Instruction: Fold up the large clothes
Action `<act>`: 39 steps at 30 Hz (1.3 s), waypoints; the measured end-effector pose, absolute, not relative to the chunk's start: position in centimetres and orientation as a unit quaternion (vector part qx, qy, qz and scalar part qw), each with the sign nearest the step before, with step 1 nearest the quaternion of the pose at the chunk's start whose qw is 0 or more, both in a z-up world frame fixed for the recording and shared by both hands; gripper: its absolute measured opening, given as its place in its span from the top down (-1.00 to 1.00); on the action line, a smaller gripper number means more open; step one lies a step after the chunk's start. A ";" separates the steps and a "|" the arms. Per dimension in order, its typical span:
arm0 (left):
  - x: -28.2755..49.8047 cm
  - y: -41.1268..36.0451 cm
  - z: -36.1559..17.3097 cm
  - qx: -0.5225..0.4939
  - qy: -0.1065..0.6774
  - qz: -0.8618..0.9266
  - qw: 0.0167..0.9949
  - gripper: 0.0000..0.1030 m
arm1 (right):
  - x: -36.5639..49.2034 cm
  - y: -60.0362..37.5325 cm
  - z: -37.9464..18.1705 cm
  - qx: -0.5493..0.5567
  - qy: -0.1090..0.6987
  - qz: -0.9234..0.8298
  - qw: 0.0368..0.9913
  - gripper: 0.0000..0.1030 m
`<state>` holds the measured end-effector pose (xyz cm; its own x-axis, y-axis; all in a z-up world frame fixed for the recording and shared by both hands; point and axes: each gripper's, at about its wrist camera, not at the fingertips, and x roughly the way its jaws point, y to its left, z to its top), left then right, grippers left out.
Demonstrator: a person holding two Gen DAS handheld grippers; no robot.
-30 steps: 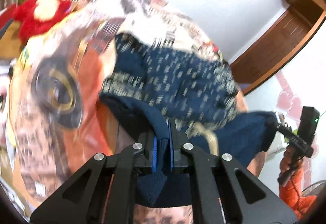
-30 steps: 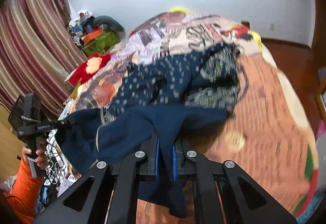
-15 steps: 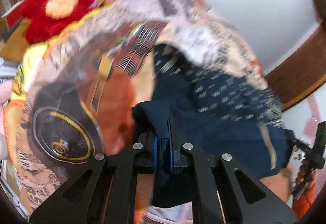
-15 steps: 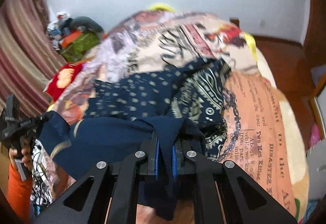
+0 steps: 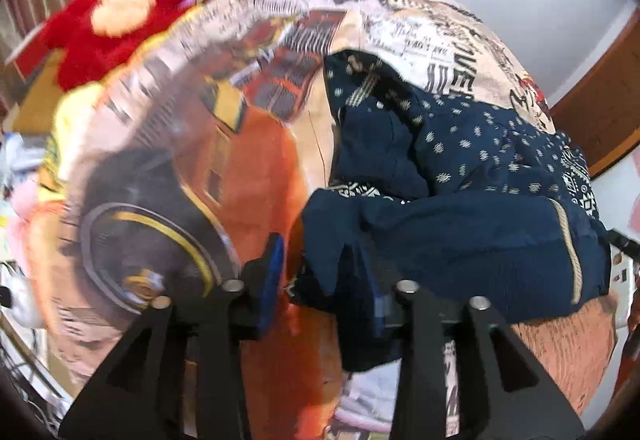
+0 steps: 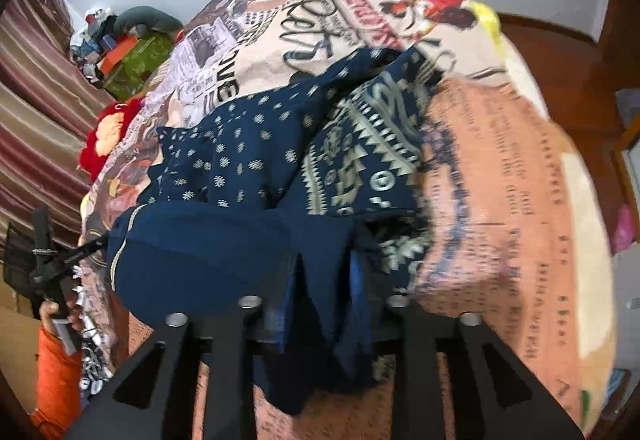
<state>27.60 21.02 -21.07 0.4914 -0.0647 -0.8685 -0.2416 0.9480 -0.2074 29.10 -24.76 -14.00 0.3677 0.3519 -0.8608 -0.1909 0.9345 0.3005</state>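
Note:
A large navy garment [image 5: 460, 176] with small pale dots and a patterned border lies in a loose heap on the bed; it also shows in the right wrist view [image 6: 280, 160]. Its plain navy edge [image 5: 460, 244] is folded over toward me. My left gripper [image 5: 324, 272] is open, and the cloth's corner hangs between its blue pads without being pinched. My right gripper [image 6: 320, 288] is open too, with the navy edge [image 6: 224, 252] draped loosely between its fingers. The left gripper also appears at the left of the right wrist view [image 6: 48, 260].
The bed carries a printed orange and beige blanket [image 5: 248, 176], also seen in the right wrist view [image 6: 520, 200]. A red plush toy [image 5: 116, 20] lies at the bed's left. Striped curtains [image 6: 28, 100] and a pile of boxes [image 6: 128, 56] stand beyond. Wooden floor [image 6: 560, 56] is at right.
Both grippers have opened and let go of the navy edge after carrying it forward over the heap. The garment now rests folded on the blanket.

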 end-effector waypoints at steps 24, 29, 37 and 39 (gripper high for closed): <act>23.4 19.2 -24.6 -0.262 0.508 -0.026 0.820 -0.19 | 20.4 -24.4 -13.5 0.125 0.523 0.191 0.822 -0.02; 24.3 18.5 -24.6 -0.246 0.519 -0.038 0.818 0.23 | 21.4 -23.6 -14.5 0.128 0.530 0.189 0.817 0.23; 24.8 17.3 -24.4 -0.203 0.523 -0.029 0.828 0.93 | 22.0 -22.6 -14.5 0.113 0.520 0.190 0.825 0.79; 24.7 17.3 -23.4 -0.195 0.512 -0.027 0.836 0.94 | 21.9 -22.6 -13.7 0.106 0.506 0.194 0.834 0.83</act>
<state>24.69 17.29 -23.37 0.4742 -0.2456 -0.8455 -0.1543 0.9223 -0.3545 21.90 -22.61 -13.69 0.4134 0.4313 -0.8019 -0.2162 0.9020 0.3737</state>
